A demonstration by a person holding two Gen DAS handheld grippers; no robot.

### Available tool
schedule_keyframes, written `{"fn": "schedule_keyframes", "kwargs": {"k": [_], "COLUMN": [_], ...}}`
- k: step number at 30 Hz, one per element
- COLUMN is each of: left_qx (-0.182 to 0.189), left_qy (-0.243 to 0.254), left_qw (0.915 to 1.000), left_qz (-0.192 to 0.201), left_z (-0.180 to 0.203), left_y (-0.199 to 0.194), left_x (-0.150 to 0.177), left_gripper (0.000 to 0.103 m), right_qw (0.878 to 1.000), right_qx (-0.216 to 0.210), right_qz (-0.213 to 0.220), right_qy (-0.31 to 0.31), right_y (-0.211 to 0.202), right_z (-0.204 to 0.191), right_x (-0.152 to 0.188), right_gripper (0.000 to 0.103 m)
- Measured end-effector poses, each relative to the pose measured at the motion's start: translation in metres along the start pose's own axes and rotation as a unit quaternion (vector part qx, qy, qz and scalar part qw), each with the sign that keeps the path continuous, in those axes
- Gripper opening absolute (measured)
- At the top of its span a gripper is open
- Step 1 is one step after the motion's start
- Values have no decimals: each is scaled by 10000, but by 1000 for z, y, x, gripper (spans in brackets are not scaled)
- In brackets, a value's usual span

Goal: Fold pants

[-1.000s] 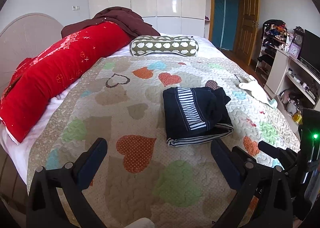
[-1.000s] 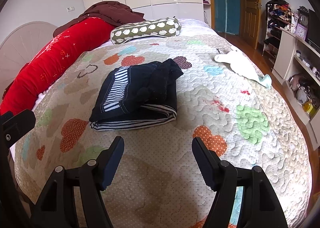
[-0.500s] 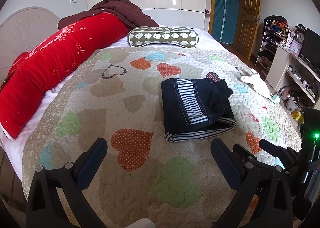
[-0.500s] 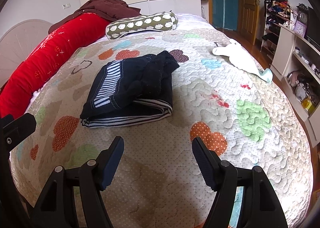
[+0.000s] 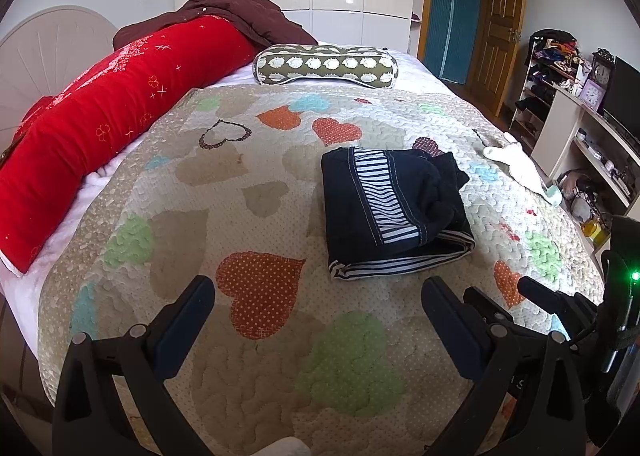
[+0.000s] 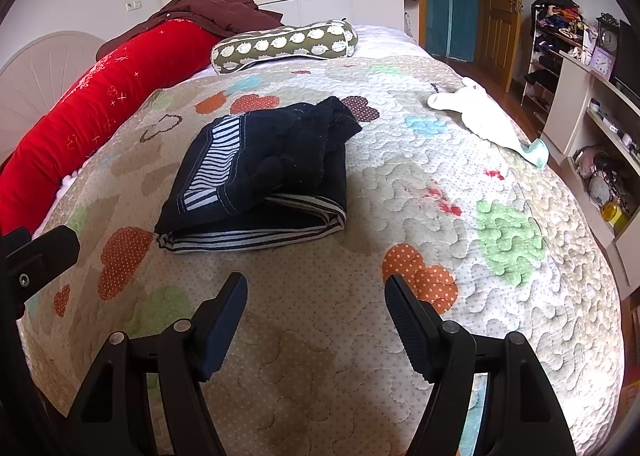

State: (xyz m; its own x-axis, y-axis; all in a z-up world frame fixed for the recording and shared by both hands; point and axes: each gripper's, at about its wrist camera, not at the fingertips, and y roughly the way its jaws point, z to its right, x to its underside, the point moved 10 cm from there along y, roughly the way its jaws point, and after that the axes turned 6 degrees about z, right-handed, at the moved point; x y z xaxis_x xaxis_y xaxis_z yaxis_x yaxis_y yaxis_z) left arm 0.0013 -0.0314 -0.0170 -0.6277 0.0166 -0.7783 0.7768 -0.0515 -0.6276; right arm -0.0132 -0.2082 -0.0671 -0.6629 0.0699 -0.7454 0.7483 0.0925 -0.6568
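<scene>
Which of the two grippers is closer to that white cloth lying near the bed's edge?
Right. The right gripper sits on the white cloth's side of the folded pants; the left gripper sits farther away.

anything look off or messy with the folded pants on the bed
A little. The dark pants are folded into a rough square on the quilt, but the top layer is bunched and a corner sticks out at the far right, so the stack is uneven. A white cloth lies loose near the bed's right edge.
</scene>
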Motion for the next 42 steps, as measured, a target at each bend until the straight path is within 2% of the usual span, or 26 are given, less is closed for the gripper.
{"fn": "schedule_keyframes", "kwargs": {"k": [26, 42], "left_qx": [75, 85], "left_qy": [129, 139], "left_qw": [9994, 9992], "left_qz": [327, 369], "left_z": [10, 11], "left_y": [-21, -25], "left_x": [-8, -8], "left_gripper": [103, 103], "right_qw": [9995, 9989], "right_qx": [65, 100], "right_qz": [261, 383], "right_qy": [-146, -266], "right_y": [-17, -25], "right_z": [-6, -10], "right_x": [-6, -8], "right_gripper": [77, 77]}}
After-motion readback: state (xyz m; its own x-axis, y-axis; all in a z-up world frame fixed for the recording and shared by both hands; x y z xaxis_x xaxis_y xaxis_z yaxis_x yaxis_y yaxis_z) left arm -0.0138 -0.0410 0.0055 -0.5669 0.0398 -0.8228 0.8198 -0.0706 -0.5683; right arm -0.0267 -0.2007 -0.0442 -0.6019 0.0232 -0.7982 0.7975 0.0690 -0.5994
